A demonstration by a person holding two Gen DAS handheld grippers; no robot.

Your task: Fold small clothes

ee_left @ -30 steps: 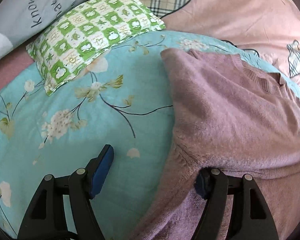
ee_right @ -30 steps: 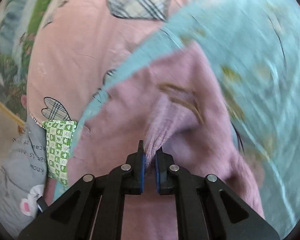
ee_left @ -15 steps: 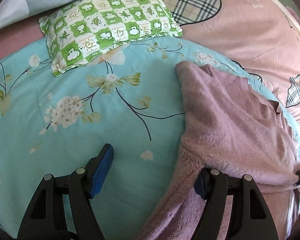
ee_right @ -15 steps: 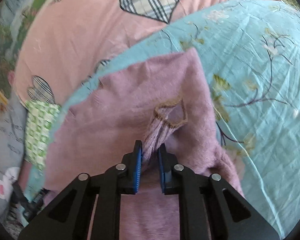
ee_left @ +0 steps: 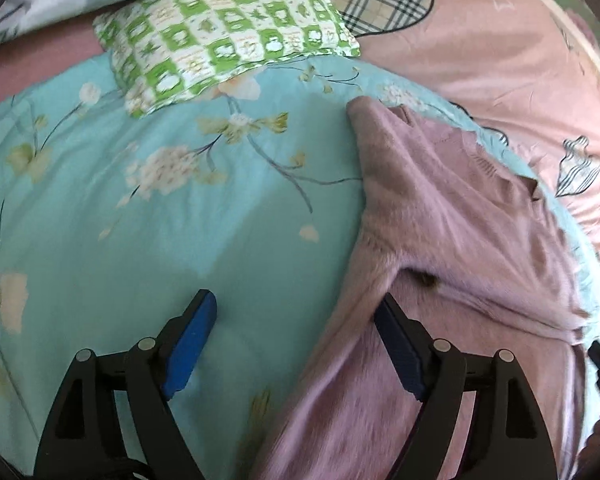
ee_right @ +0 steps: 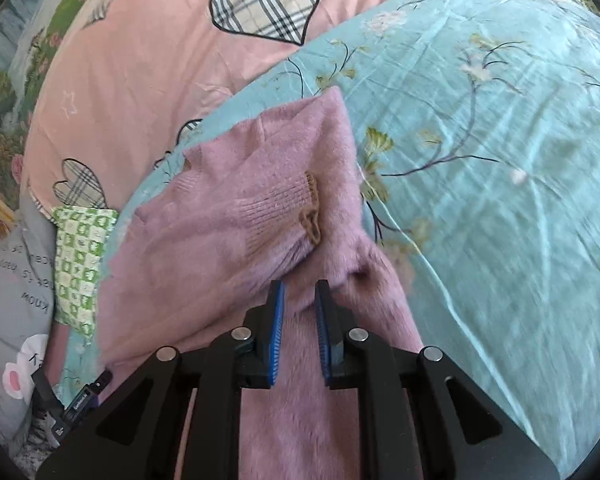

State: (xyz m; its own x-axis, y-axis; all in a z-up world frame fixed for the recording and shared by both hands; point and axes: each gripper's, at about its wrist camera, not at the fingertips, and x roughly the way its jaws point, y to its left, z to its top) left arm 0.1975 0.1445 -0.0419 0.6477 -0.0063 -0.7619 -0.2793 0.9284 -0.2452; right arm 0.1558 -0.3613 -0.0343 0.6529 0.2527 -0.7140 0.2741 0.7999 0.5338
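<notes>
Bed surface: smooth turquoise floral quilt (ee_left: 148, 216), pink heart-print sheet (ee_right: 148, 64) behind. Green checkered pillow (ee_left: 224, 28) at 11 o'clock in left view. Fuzzy mauve knit sweater (ee_left: 452, 216) lies on quilt, at 3 o'clock there; ribbed cuff (ee_right: 276, 208) folded across body. Left gripper (ee_left: 296, 312) jaws wide, opening, pressing nothing, right pad over sweater edge. Right gripper (ee_right: 300, 300) jaws narrow, sweater fabric between them; firm pinch cannot tell.
</notes>
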